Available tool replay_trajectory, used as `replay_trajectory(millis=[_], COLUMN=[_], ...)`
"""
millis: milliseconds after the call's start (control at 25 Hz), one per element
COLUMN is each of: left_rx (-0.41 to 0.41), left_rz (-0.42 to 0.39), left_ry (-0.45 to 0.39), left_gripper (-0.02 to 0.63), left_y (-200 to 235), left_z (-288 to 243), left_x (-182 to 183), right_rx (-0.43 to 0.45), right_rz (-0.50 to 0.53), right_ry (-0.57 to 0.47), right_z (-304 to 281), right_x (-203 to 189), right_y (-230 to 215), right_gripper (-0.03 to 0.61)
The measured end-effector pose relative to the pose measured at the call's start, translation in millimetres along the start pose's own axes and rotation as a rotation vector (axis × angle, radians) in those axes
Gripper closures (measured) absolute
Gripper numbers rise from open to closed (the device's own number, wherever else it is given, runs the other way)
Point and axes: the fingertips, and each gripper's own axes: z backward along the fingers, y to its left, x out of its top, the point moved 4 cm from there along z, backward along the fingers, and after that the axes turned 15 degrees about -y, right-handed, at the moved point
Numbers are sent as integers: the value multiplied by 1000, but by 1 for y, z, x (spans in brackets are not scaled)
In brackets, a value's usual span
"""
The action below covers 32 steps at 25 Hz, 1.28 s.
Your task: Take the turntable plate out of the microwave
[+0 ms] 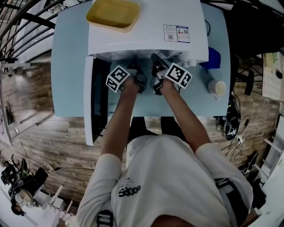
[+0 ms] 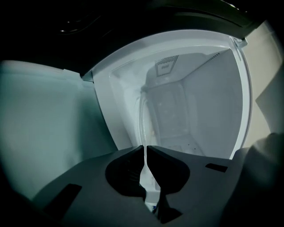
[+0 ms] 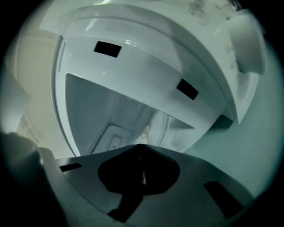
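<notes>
Nearest the head camera is the person's white T-shirt (image 1: 177,177), with both forearms stretched forward from it. Going by size from there: big light-blue table (image 1: 71,66), then the white box microwave (image 1: 146,35) sitting on it, with its white-framed dark-glass door (image 1: 91,102) swung wide open to the left and the pale empty-looking cavity (image 2: 199,111) facing the person. On top of the microwave there's a shallow yellow plastic tray (image 1: 113,13). The clear round glass turntable plate (image 2: 143,133) hasn't come out yet, it's inside at the mouth of the cavity, seen edge-on as a thin translucent line. The black left gripper (image 2: 145,147) has its fingers nipped onto that rim, just a sliver of glass between them. The black right gripper (image 3: 141,146) is at the opening right beside it, fingers pressed flat together, and I can't spot any glass between them, so my guess is it missed the rim. If this were me, I'd reopen the right one and get a proper bite on the edge first, since glass held at one spot will want to tip and slip. Then lift slightly to clear the hub underneath, keep it level, and draw it straight back towards the body. Go slowly past the front lip, and stay away from the door side.
</notes>
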Motion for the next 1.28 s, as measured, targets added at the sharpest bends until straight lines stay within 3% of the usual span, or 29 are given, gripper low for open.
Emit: replay_trajectory(millis=[120, 200, 440, 600, 880, 1120, 1280], left_rx=[-20, -40, -67, -76, -93, -94, -77], left_rz=[18, 20, 11, 10, -6, 28, 60], left_ry=[-7, -13, -16, -5, 13, -8, -11], left_gripper=[583, 583, 583, 583, 579, 503, 551], left_y=[-2, -6, -14, -17, -15, -15, -15], left_z=[1, 3, 3, 3, 3, -5, -11], left_x=[0, 2, 7, 7, 6, 9, 11], right_rx=[-28, -12, 8, 31, -1, 3, 8], right_rz=[-17, -34, -81, -145, -315, -355, -366], right_ry=[47, 77, 65, 12, 20, 16, 9], right_z=[2, -2, -21, -33, -35, -21, -20], right_x=[-13, -20, -23, -17, -17, -20, -21], right_y=[-13, -14, -16, -15, -22, -20, -14], right_gripper=[571, 527, 480, 482, 551, 555, 555])
